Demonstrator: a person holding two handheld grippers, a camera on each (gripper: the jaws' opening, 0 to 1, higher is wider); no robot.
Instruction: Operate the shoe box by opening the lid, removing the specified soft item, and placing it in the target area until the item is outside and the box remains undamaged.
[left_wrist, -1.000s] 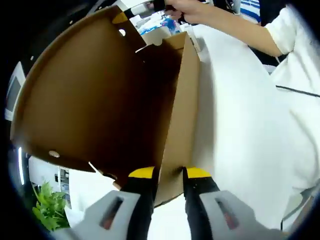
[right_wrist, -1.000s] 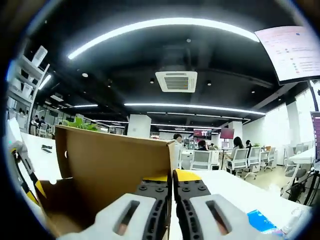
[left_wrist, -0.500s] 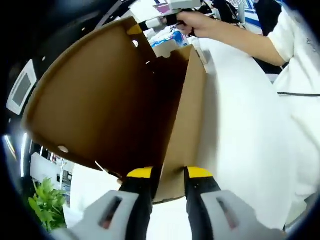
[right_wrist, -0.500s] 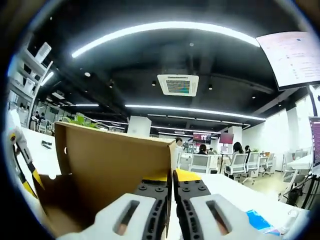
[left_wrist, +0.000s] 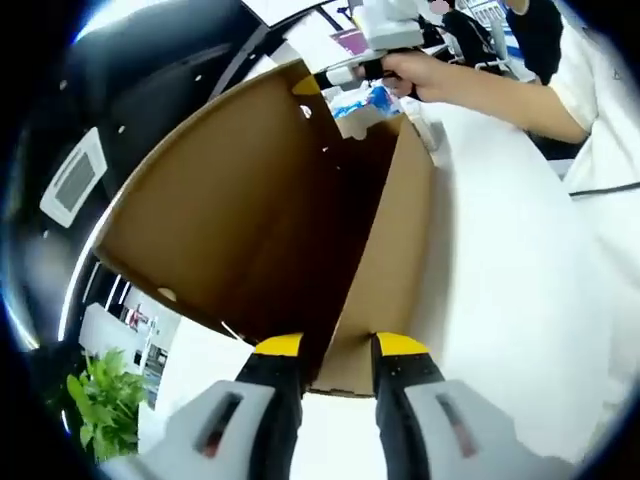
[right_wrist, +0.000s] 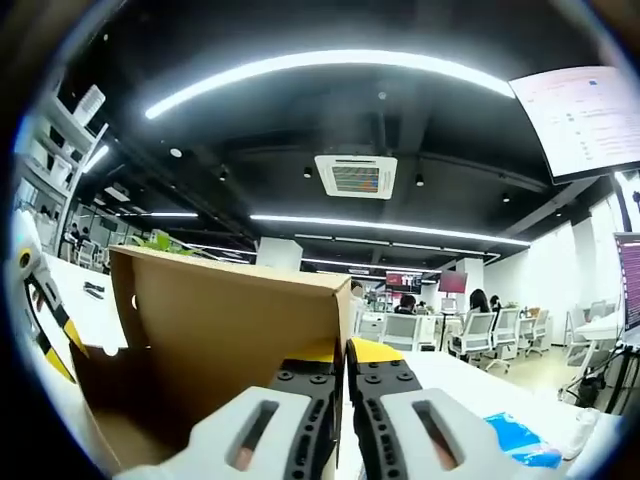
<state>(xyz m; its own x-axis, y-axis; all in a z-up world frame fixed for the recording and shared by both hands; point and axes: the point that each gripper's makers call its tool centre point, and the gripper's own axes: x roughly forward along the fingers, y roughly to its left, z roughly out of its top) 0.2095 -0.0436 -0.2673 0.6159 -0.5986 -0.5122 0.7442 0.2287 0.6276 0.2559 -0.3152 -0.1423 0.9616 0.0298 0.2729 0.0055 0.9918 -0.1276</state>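
Observation:
In the left gripper view the brown cardboard shoe box (left_wrist: 390, 250) lies on the white table with its lid (left_wrist: 230, 200) swung up; the dark inside hides whatever it holds. My left gripper (left_wrist: 340, 350) is shut on the near end of the box's cardboard wall. At the far corner of the lid, my right gripper (left_wrist: 325, 78) pinches the edge, held by a person's hand (left_wrist: 420, 75). In the right gripper view my right gripper (right_wrist: 345, 365) is shut on the lid (right_wrist: 220, 320), and the left gripper (right_wrist: 45, 320) shows at the far left.
The white table (left_wrist: 500, 300) spreads to the right of the box, with the person's white sleeve beyond it. A blue-and-white packet (right_wrist: 520, 452) lies on the table near the box's far end. A green plant (left_wrist: 105, 410) stands lower left. Office chairs (right_wrist: 410, 325) stand far behind.
The lid has swung a little further up and to the right in the left gripper view, the hand with the right gripper rising with it. Both grips are unchanged.

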